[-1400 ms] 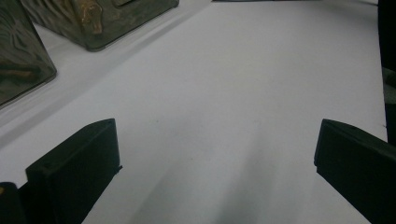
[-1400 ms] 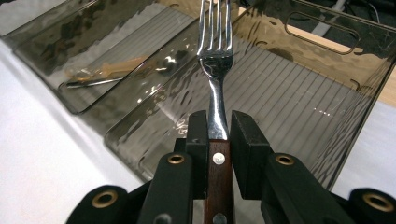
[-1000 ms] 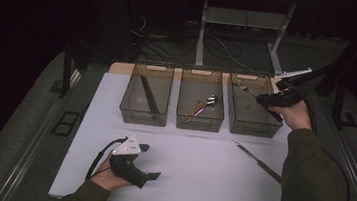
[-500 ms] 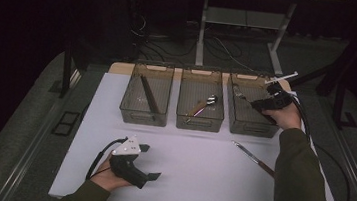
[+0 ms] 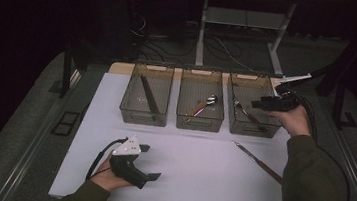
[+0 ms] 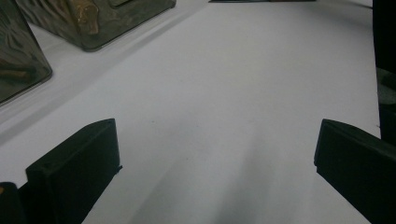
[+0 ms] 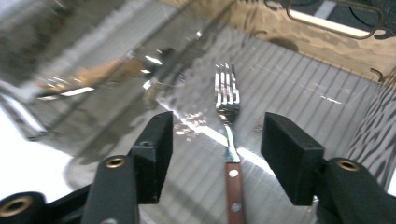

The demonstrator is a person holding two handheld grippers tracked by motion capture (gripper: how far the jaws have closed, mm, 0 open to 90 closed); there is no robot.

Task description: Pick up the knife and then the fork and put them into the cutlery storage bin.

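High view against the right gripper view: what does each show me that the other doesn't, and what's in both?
High view: the white table, three clear bins in a row, a wood-handled utensil lying loose, and the left hand-held gripper resting open. Right gripper view: the fork close up, tines and handle rivets. Shared: the fork in the right bin and the right hand-held gripper, whose jaws have just been opening, the fork lying between them untouched.

Three bins (image 5: 200,108) wall the mat's (image 5: 194,167) far edge; its near middle lies bare
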